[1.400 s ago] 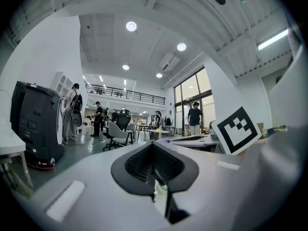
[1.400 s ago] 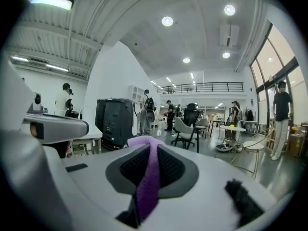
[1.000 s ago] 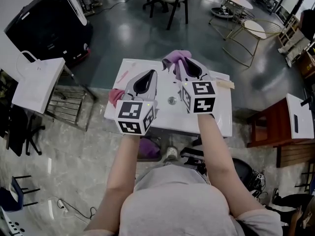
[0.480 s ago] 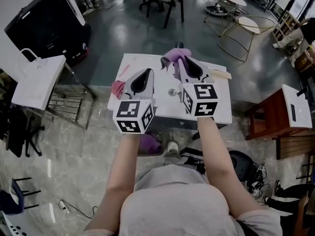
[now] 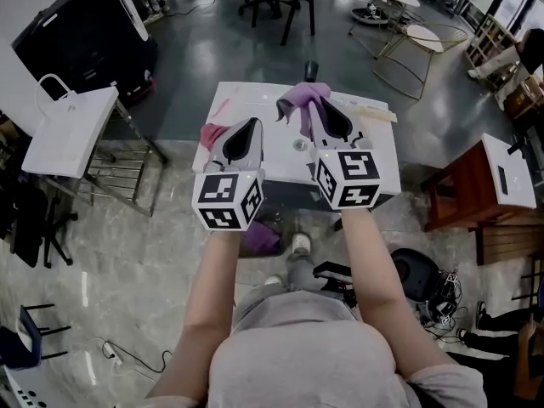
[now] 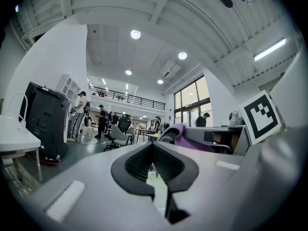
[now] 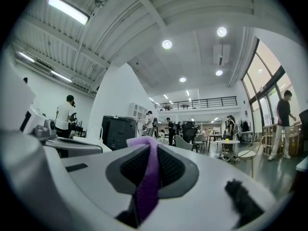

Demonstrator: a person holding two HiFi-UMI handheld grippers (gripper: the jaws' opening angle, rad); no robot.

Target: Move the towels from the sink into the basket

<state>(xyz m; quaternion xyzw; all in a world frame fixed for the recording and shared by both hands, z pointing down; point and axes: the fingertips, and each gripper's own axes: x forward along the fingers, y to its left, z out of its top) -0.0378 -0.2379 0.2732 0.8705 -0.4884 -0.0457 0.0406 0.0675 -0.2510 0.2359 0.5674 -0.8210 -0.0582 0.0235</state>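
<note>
My right gripper (image 5: 308, 106) is shut on a purple towel (image 5: 301, 97), which bunches beyond its tips above the white sink unit (image 5: 255, 96). In the right gripper view the purple towel (image 7: 147, 186) runs as a strip between the pressed pads (image 7: 169, 166). My left gripper (image 5: 252, 123) is held beside it, shut with nothing in it; its view shows the pads (image 6: 137, 165) meeting. A pink towel (image 5: 210, 134) lies at the sink unit's left edge, just left of the left gripper. The same purple towel (image 6: 179, 131) shows to the right in the left gripper view.
A white paper bag (image 5: 72, 130) rests on a metal rack at the left, with a black cabinet (image 5: 76, 41) behind. A brown wooden table (image 5: 459, 202) stands at the right. Something purple (image 5: 259, 238) sits on the floor below the sink unit. Chairs and round tables stand beyond.
Both grippers and the person have drawn back from the sink unit, which now sits higher in the head view. The purple towel has stayed in the right gripper.
</note>
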